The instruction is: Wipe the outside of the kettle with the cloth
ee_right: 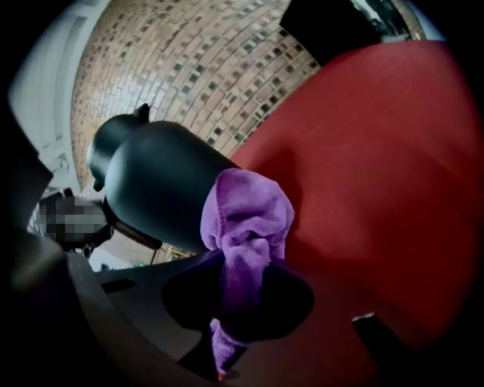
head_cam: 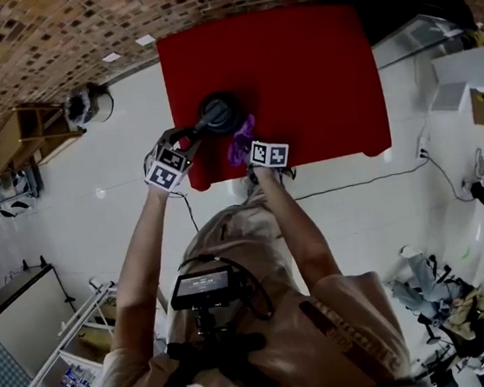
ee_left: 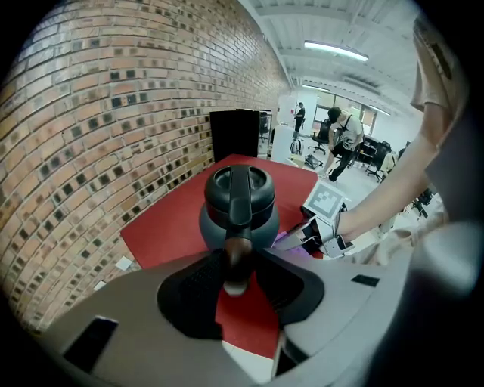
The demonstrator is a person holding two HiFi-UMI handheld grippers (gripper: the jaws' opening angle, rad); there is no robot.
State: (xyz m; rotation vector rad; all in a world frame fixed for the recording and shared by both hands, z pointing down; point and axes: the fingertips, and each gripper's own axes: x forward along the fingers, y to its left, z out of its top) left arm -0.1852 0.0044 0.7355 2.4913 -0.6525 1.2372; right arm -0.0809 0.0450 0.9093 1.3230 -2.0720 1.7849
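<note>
The left gripper (ee_left: 236,281) pinches the tip of the handle (ee_left: 239,219) of the dark kettle (ee_left: 266,223). The kettle stands just beyond its fingers on the red table (ee_left: 170,219), its lid (ee_left: 261,185) on and its contents hidden. The right gripper (ee_right: 243,295) clamps the purple cloth (ee_right: 246,215), which bunches ahead of its fingers at the kettle's side.

Arms stretched forward, left gripper (head_cam: 187,141) and right gripper (head_cam: 250,149) side by side, angled downward, jaws clamped.

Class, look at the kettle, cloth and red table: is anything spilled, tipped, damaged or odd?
Nothing stands out. The kettle sits lidded on the red table, left gripper clamped on its handle, right gripper holding the purple cloth at its side.
</note>
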